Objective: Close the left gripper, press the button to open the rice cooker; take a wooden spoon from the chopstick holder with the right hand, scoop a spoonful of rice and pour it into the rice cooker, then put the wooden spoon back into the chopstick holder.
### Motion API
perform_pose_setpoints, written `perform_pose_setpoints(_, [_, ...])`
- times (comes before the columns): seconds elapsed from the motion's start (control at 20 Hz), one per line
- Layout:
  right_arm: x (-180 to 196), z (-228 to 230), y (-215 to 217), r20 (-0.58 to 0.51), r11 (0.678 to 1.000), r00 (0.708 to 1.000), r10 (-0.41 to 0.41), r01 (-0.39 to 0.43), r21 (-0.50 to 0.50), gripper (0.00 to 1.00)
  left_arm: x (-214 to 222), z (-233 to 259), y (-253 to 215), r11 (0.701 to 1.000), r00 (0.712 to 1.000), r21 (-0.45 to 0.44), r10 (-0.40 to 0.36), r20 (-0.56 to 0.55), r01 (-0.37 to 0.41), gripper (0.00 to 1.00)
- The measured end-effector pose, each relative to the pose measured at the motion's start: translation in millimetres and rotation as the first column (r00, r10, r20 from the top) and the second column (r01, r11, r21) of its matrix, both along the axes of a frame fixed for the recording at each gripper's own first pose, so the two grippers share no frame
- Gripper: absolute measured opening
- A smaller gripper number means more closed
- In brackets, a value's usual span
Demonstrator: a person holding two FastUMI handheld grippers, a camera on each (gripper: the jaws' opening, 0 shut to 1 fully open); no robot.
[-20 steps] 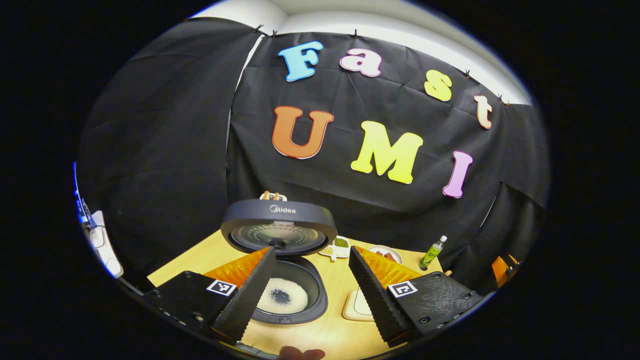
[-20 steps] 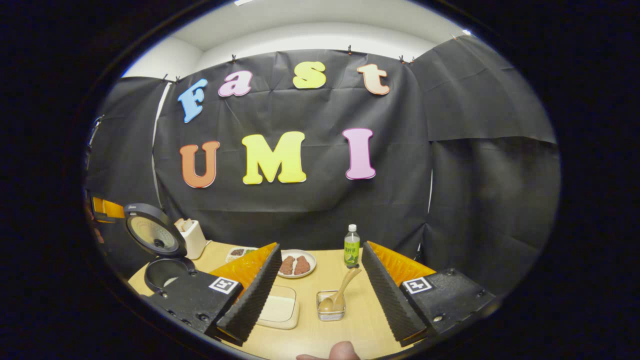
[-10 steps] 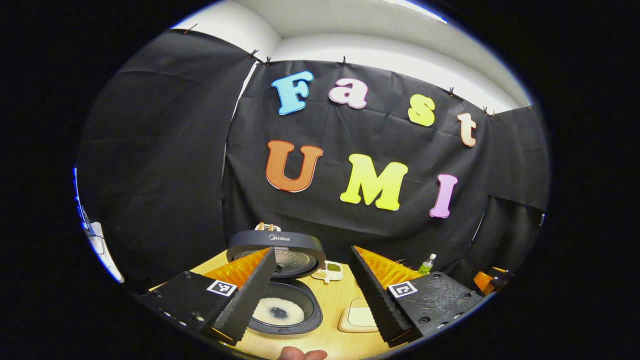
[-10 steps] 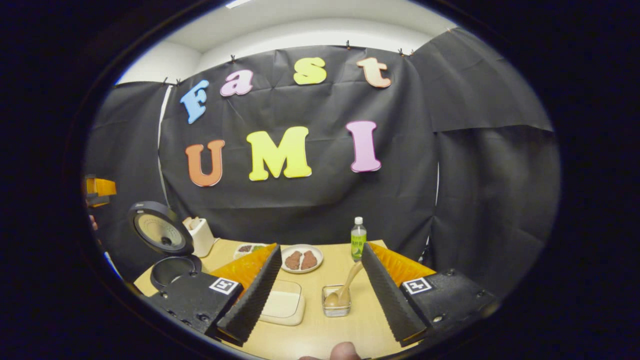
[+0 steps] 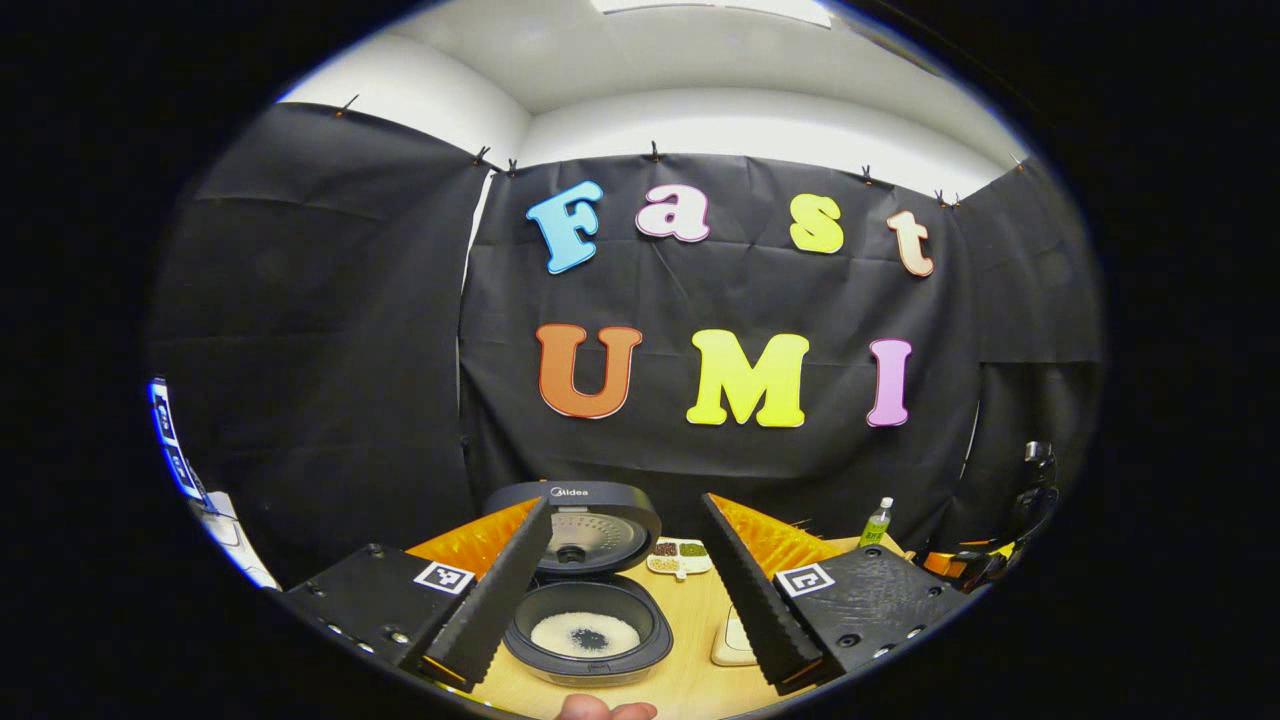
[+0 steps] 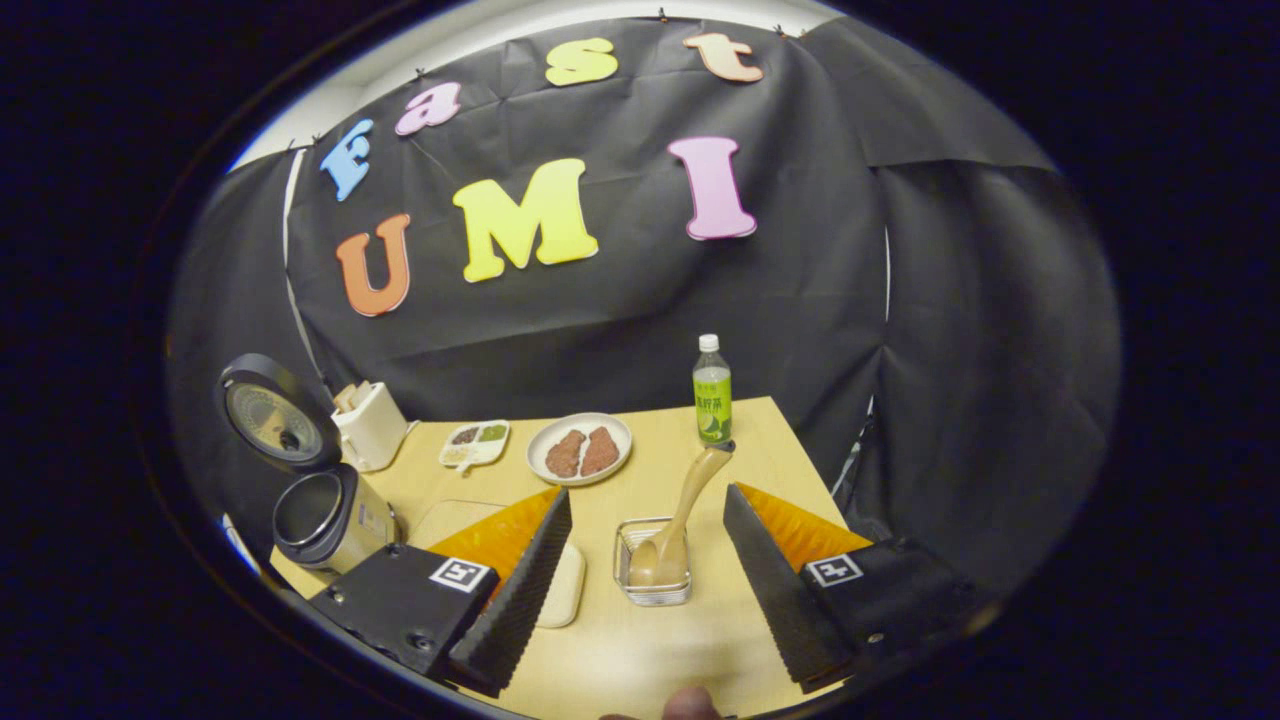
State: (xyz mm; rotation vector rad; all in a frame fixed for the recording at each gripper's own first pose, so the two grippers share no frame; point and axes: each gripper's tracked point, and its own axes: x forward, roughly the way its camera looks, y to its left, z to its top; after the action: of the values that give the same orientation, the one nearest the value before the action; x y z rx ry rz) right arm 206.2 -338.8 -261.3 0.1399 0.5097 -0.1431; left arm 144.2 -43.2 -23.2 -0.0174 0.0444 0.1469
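Hovering right gripper [image 6: 640,580] spread wide, empty, above light wooden spoon [image 6: 680,520] | left gripper [image 5: 620,600] wide apart, empty, fingers partly covering open black rice cooker [image 5: 588,630]

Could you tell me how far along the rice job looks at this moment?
Done: the rice cooker stands with its lid up and rice inside. In hand: the right gripper, open, faces the wooden spoon, which rests in a clear holder. Left: grasp, scoop, pour, return.

"midea" on rice cooker lid [image 5: 572,492]
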Motion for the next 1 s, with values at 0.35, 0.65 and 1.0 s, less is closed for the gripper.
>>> perform_pose_setpoints(0.35, [61,-76,-36,-0.067,0.998,0.998,0.001,0.003,0.068,0.92,14,-13,-27,1.0,1.0,0.02,0.024,-0.009,-0.024,0.94])
perform_pose_setpoints(0.65, [93,-124,-44,-0.129,0.993,0.991,0.039,-0.024,0.116,0.81,26,-25,-32,0.998,0.997,0.011,0.055,-0.052,-0.055,0.94])
perform_pose_setpoints(1.0, [97,-135,-30,-0.156,0.974,0.986,0.065,-0.028,0.225,0.24,28,-41,-19,0.992,0.988,-0.026,0.12,-0.1,-0.123,0.94])
